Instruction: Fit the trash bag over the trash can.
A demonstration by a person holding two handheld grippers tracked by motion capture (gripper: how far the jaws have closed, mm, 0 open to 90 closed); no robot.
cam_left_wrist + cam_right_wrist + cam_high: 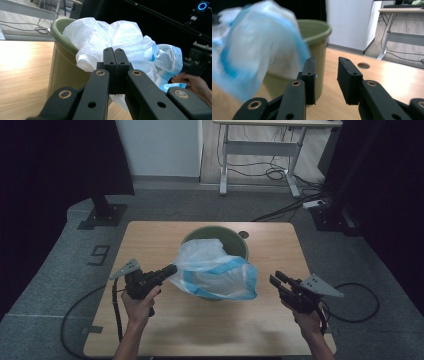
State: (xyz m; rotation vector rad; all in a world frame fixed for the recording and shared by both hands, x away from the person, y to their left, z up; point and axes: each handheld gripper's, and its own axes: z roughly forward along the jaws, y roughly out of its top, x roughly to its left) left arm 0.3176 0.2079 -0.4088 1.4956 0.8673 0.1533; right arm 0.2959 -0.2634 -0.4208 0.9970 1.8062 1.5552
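The green bin [239, 245] is standing at the middle of the surface [150, 330], with the white and blue plastic bag [217, 272] draped over its near rim and spilling toward the person. The left gripper [170, 270] is pinching the bag's edge with closed jaws on the bin's left side. The right gripper [276, 280] is hovering apart on the bin's right side, jaws partly open and empty, pointing toward the bag's loose blue hem, the side it is nearer to.

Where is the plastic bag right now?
In the high view the plastic bag sits mid-table, partly in the green bin and spilling over its near rim. The left tongs pinch its left edge; the right tongs are apart from it.
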